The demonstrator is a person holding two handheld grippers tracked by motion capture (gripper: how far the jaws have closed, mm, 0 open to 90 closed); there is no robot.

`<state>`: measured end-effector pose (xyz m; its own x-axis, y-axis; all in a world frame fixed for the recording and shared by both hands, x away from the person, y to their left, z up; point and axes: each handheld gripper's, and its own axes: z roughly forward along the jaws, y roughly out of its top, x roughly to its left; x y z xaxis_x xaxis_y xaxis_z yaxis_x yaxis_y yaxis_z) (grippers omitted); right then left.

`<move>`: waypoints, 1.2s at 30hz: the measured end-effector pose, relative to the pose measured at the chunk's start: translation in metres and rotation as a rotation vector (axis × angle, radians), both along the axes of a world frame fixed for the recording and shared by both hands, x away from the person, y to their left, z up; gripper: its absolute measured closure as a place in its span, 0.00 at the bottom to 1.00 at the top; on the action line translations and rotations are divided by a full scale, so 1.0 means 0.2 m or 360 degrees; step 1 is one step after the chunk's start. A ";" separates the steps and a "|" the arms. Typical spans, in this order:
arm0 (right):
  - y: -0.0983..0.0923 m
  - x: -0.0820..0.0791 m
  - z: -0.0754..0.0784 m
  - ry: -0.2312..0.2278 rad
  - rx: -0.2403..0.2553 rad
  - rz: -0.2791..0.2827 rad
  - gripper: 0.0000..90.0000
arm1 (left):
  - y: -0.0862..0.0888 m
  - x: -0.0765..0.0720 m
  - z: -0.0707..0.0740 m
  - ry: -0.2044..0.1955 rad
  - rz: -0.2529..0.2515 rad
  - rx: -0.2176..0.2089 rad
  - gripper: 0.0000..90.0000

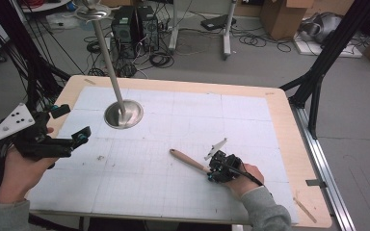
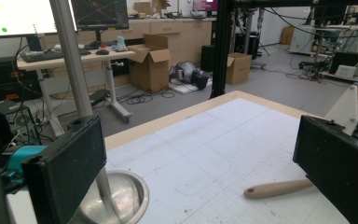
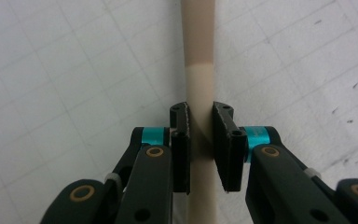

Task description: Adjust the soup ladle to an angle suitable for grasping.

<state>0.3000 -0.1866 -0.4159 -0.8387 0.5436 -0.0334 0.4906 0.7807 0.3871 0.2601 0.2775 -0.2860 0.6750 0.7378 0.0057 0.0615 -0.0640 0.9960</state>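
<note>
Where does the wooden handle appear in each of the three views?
High view: wooden handle lies right of centre, slanting up-left from the right tool.
Left gripper view: lower right, lying flat.
Right gripper view: vertical in the centre, clamped between the jaws.
Shared landmark: the white gridded mat.

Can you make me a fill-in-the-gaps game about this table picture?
1. The right gripper is shut on the beige ____ handle.
2. The left gripper hovers with its jaws ____.
3. The shiny metal stand has a round base and a tall ____.

Missing words: wooden; open; pole
</note>
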 end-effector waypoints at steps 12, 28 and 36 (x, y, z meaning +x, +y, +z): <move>-0.06 0.01 0.08 -0.0080 0.0240 -0.0049 0.87 | -0.01 0.00 0.00 -0.0001 -0.0009 0.0008 0.03; -0.14 0.03 0.14 -0.0181 0.0479 -0.0116 0.87 | -0.02 0.04 0.01 -0.0007 -0.0038 -0.0016 0.03; -0.17 0.03 0.16 -0.0207 0.0522 -0.0144 0.87 | -0.02 0.04 0.00 -0.0003 -0.0034 -0.0012 0.03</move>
